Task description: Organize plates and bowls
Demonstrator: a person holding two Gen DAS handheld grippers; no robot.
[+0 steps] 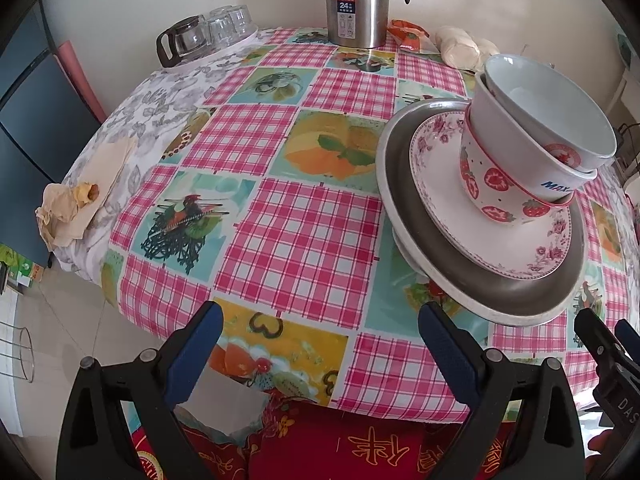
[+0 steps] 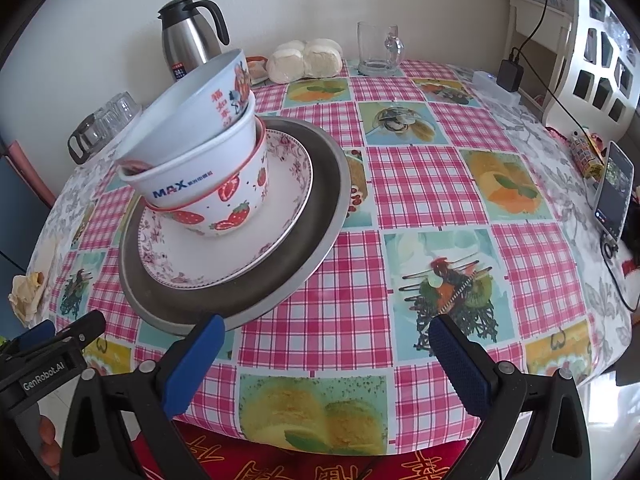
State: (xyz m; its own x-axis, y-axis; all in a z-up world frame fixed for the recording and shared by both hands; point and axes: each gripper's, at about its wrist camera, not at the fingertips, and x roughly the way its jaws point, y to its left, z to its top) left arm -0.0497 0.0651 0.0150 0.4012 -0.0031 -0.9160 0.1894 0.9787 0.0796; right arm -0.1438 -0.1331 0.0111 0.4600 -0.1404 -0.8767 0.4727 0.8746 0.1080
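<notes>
So the round table (image 2: pixel 400 208) has everything nested already: metal tray (image 2: pixel 320 216) at its near-left, floral plate (image 2: pixel 280 184) on it, then strawberry bowl (image 2: pixel 240 204), MAX bowl (image 2: pixel 192 176) and top bowl (image 2: pixel 188 112). The stack's long axis runs upward but leans left, so I'd square it gently. Left gripper (image 1: pixel 320 344) and right gripper (image 2: pixel 326 350) both gape wide, holding nothing.

The desk (image 2: pixel 420 184), under a pink checked cloth, carries a metal tray (image 2: pixel 320 216), thermos jug (image 2: pixel 188 40), glass mug (image 2: pixel 376 50), buns (image 2: pixel 304 60) and phone (image 2: pixel 612 196).
</notes>
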